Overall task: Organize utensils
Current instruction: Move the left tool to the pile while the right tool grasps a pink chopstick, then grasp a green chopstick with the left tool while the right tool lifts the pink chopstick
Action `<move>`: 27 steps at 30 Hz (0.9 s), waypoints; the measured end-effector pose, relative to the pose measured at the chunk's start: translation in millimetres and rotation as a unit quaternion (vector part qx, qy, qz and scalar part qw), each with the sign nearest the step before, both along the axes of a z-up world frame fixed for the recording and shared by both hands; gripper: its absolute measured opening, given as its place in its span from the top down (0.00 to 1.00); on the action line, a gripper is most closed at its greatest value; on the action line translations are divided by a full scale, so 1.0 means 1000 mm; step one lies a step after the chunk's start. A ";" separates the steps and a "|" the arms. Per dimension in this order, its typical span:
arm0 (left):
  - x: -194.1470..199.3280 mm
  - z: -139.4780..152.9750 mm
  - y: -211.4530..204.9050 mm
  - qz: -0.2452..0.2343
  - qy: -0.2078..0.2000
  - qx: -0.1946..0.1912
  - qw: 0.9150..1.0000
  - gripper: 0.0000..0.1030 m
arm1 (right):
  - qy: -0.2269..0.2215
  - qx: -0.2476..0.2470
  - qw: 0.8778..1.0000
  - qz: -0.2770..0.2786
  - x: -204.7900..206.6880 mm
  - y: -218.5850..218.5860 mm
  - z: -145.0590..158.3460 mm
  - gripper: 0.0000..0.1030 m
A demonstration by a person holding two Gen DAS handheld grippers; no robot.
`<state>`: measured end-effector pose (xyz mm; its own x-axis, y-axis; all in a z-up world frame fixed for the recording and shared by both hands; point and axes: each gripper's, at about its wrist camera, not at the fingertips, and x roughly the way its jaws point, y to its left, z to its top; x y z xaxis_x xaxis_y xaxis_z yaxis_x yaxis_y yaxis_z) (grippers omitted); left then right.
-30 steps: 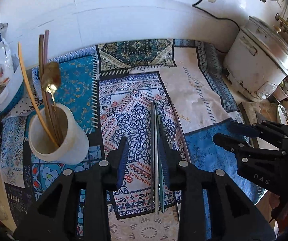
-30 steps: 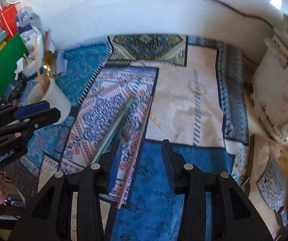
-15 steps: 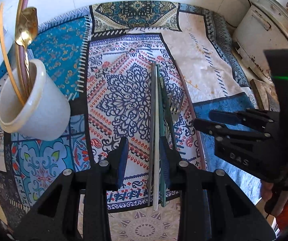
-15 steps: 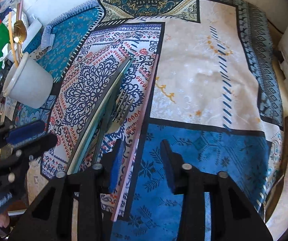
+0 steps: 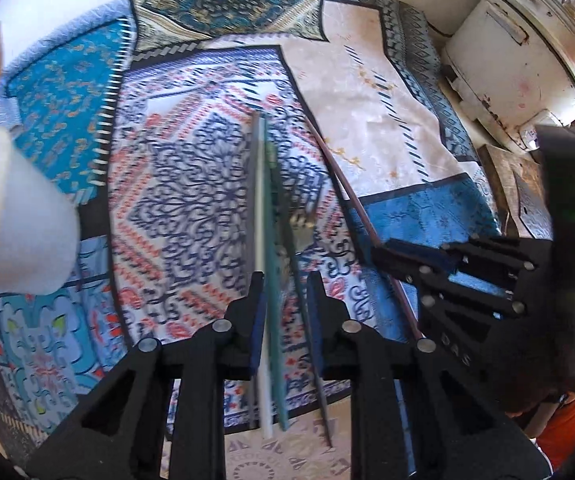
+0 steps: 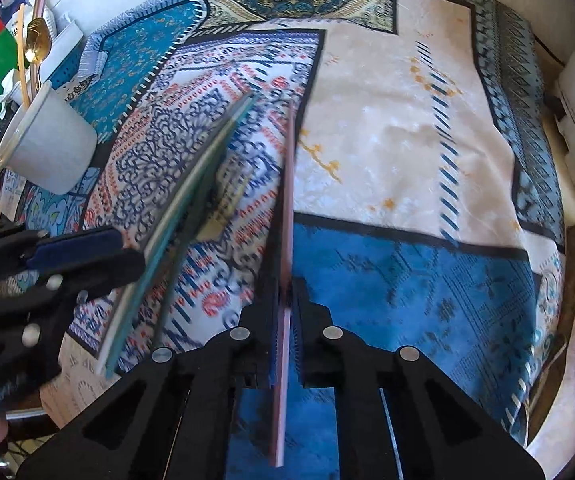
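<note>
Both grippers point steeply down at the patterned cloth [image 6: 407,128]. The right gripper [image 6: 285,312] has just closed its jaws tight on the pink chopstick [image 6: 287,184]. The left gripper [image 5: 285,304] has been narrowing around the white and teal chopsticks [image 5: 265,208] and the fork [image 5: 301,228], which lie between its pads; the white cup [image 5: 23,240] stands off to the left.

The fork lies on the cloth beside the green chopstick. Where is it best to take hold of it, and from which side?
Probably the thin handle, from above, jaws across its width. The fork lies flat on the patterned cloth, so nothing fits under it from the side. The green chopstick runs close along the handle, so it may come along.
</note>
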<state>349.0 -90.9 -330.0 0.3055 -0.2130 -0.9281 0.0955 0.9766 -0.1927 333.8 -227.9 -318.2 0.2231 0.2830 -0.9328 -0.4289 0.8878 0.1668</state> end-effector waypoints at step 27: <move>0.053 -0.028 -0.019 0.009 0.021 0.035 0.999 0.94 | -0.005 -0.010 1.000 0.000 0.022 -0.006 -0.001 0.94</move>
<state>402.5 -110.4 -358.3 0.2684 -0.1416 -0.9529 0.0711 0.9894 -0.1269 356.0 -234.2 -319.0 0.2331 0.2635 -0.9361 -0.4311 0.8908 0.1434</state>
